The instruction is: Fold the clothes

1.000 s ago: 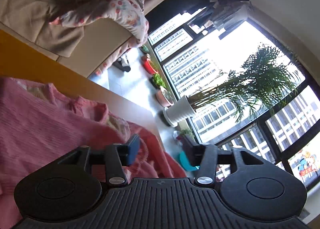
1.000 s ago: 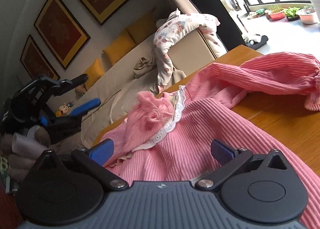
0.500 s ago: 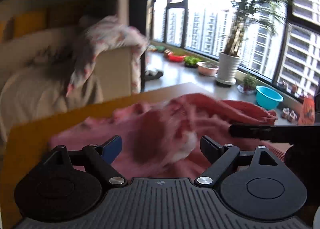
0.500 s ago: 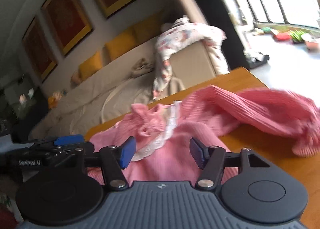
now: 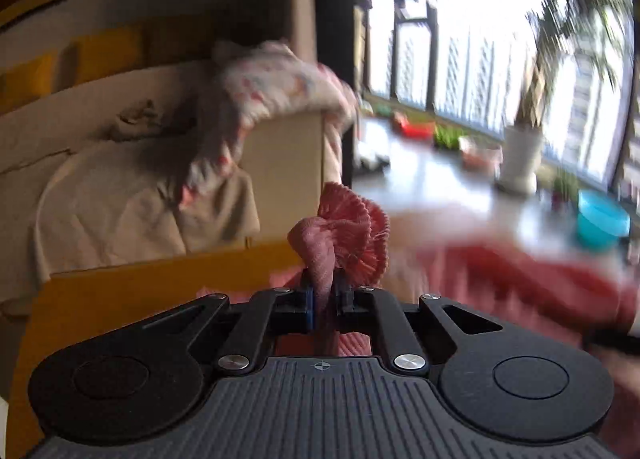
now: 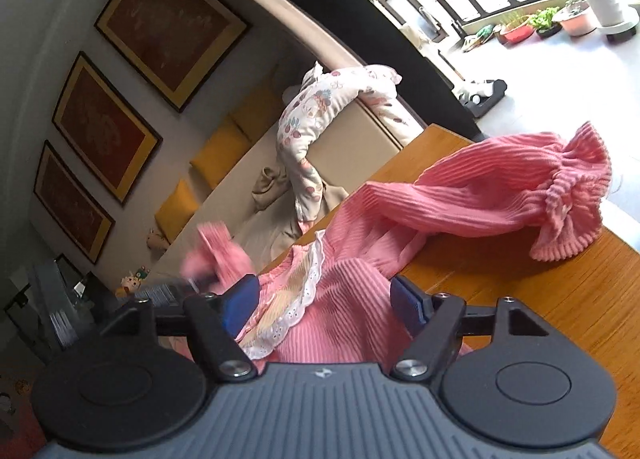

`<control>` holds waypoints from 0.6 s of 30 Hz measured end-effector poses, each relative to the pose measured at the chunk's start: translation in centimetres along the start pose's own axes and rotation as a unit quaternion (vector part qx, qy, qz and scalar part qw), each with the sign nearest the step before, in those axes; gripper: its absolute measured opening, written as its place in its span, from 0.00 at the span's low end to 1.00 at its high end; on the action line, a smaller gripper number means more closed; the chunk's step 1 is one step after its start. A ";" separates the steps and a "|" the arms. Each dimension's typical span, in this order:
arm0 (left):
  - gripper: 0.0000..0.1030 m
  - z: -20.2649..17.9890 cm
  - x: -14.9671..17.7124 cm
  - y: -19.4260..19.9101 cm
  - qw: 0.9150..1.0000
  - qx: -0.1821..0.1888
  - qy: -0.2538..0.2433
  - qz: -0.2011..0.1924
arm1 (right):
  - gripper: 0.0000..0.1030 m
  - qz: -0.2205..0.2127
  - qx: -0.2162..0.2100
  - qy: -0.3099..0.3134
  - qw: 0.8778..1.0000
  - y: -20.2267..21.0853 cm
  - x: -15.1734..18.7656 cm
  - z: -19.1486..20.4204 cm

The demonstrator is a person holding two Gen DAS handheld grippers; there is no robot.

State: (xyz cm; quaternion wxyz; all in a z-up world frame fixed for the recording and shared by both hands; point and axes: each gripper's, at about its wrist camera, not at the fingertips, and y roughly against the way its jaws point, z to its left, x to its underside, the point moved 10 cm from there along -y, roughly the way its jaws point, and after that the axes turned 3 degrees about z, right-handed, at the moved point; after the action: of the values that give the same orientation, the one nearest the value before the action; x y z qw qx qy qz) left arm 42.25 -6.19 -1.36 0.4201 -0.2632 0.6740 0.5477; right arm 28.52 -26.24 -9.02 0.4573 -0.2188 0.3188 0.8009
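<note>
Left tool (image 5: 324, 301) pinching ruffled cuff (image 5: 352, 235) of pink ribbed sweater (image 6: 352, 299), closing, sweater spread on wooden counter (image 6: 560, 299), right tool (image 6: 320, 301) spread, opening, straddling lace collar (image 6: 304, 299), other sleeve (image 6: 500, 195) toward 2 o'clock, no legible writing.

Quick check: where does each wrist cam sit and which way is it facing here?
Left wrist: on the left gripper, facing the sofa and windows; its fingers close on a pink ribbed cuff.
Right wrist: on the right gripper, tilted, facing the framed pictures; fingers opening over the pink ribbed garment.
Shared: garment, wooden table, floral cloth.
</note>
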 end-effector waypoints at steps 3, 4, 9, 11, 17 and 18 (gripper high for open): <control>0.12 -1.2 0.7 -1.6 1.000 0.018 0.018 0.013 | 0.74 0.001 0.000 0.006 1.000 -0.1 0.0 0.2; 0.14 -1.8 1.4 -2.4 0.999 0.025 0.020 0.021 | 0.75 0.000 0.000 0.006 1.000 -0.1 0.0 0.2; 0.73 -5.5 7.2 -4.6 0.991 0.113 0.022 0.068 | 0.79 -0.004 0.006 0.006 1.000 0.1 0.0 0.0; 0.84 -5.7 7.1 -2.3 0.989 0.135 0.017 0.061 | 0.82 -0.001 0.006 0.011 1.000 0.0 0.0 0.2; 0.96 -2.0 7.5 5.8 0.984 0.172 0.027 0.032 | 0.88 0.024 -0.006 0.091 0.996 -0.8 -0.4 3.5; 0.96 -0.9 8.4 5.8 0.983 0.173 0.044 0.040 | 0.92 0.027 -0.020 0.112 0.993 -1.2 -0.8 5.0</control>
State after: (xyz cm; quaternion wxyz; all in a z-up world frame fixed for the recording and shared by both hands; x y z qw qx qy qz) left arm 33.05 -4.63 -5.49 0.4072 -0.1831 0.7862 0.4273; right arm 29.65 -22.74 -5.41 0.3923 -0.3072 0.3574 0.7899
